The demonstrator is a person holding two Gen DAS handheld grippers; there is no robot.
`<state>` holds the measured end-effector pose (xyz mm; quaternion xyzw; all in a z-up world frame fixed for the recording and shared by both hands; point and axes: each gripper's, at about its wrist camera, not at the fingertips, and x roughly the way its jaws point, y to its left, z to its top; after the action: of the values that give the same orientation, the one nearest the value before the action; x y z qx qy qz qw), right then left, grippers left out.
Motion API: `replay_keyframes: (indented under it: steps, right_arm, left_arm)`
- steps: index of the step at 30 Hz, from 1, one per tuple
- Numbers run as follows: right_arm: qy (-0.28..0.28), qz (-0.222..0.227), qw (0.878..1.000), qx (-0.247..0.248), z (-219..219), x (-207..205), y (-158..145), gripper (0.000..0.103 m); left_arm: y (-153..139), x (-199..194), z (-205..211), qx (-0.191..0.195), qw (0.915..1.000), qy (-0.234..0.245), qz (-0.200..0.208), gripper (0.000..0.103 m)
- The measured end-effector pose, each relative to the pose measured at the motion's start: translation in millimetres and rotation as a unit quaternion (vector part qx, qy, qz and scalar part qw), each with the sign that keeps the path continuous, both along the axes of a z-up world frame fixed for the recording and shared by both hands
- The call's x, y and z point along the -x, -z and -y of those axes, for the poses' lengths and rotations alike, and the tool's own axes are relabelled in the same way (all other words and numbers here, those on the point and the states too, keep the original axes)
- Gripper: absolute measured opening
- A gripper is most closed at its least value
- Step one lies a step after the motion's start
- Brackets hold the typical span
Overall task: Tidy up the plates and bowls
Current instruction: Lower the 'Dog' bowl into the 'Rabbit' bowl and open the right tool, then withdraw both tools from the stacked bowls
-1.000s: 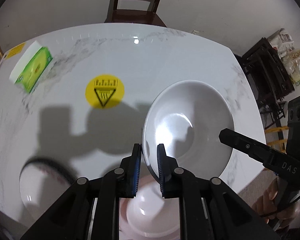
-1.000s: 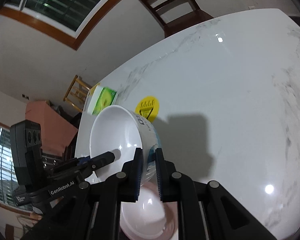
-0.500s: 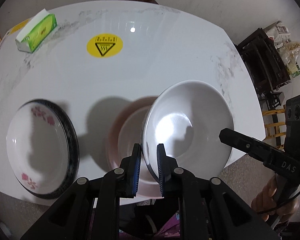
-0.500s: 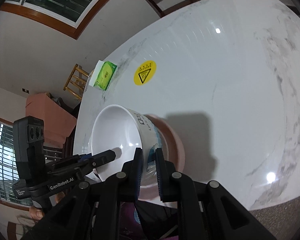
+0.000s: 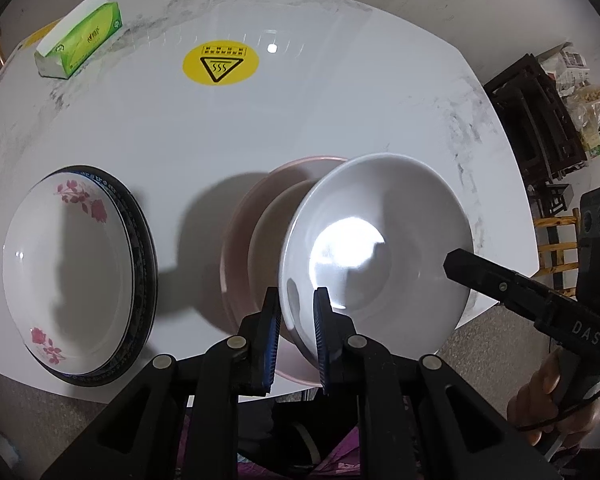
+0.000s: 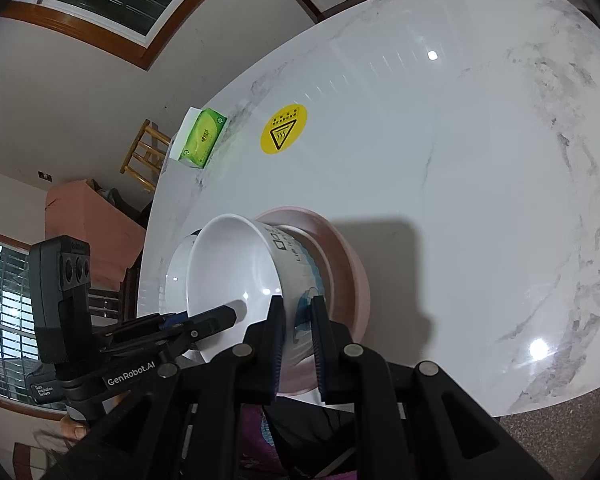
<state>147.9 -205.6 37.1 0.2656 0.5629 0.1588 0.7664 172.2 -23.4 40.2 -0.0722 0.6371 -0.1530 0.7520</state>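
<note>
Left wrist view: a white marble table (image 5: pixel 340 112) fills the frame. At eleven o'clock lies a green tissue box (image 5: pixel 80 42), and toward twelve a round yellow warning sticker (image 5: pixel 220 63). At nine o'clock a white plate with red flowers (image 5: pixel 66 280) sits nested in a dark-rimmed plate (image 5: pixel 142 256). A dark rack and bags stand off the table at two o'clock. The left gripper (image 5: pixel 296 334) pinches the near-left rim of a white bowl (image 5: pixel 380 248), one blue pad inside the rim and one outside, jaws clamped on it. The bowl is tilted, its hollow facing the camera, over a pink plate (image 5: pixel 252 216) that lies near the table's front edge; whether the bowl touches the plate cannot be told. The right gripper's finger (image 5: pixel 480 270) reaches the bowl's rim at three o'clock, and a hand (image 5: pixel 540 404) holds its handle at four.

Right wrist view: the tissue box (image 6: pixel 202 138) is at ten o'clock, the sticker (image 6: pixel 283 129) just right of it, a chair at twelve, a window at eleven. The right gripper (image 6: pixel 296 334) is closed on the bowl's (image 6: pixel 236 272) wall, which passes between its pads; the printed outer side faces right. The pink plate (image 6: pixel 352 264) shows behind and under the bowl. The left gripper (image 6: pixel 220 316) comes in from eight o'clock, its tip on the bowl's opposite rim. The bowl, pink plate and flowered plate hold nothing.
</note>
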Motion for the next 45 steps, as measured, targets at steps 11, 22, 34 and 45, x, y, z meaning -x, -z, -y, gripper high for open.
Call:
replay_keyframes:
  steps: [11, 22, 34, 45]
  right_arm:
    - [-0.002, -0.009, 1.0, -0.002, -2, -3, 8, 0.013]
    - [-0.01, -0.005, 1.0, 0.011, -4, -1, 10, 0.013]
    - [-0.01, 0.007, 1.0, 0.013, -2, 3, 5, 0.015]
    - [0.015, 0.076, 0.997, 0.029, 7, 30, -17, 0.015]
  left_arm:
    - [7, -3, 0, -0.007, 1.0, -0.002, -0.003, 0.013]
    - [4, -2, 3, -0.02, 0.9998, 0.0, 0.009, 0.021]
    - [-11, -1, -4, -0.035, 0.9983, -0.003, 0.047, 0.049]
    - [-18, 16, -24, -0.029, 0.9952, -0.024, 0.09, 0.062]
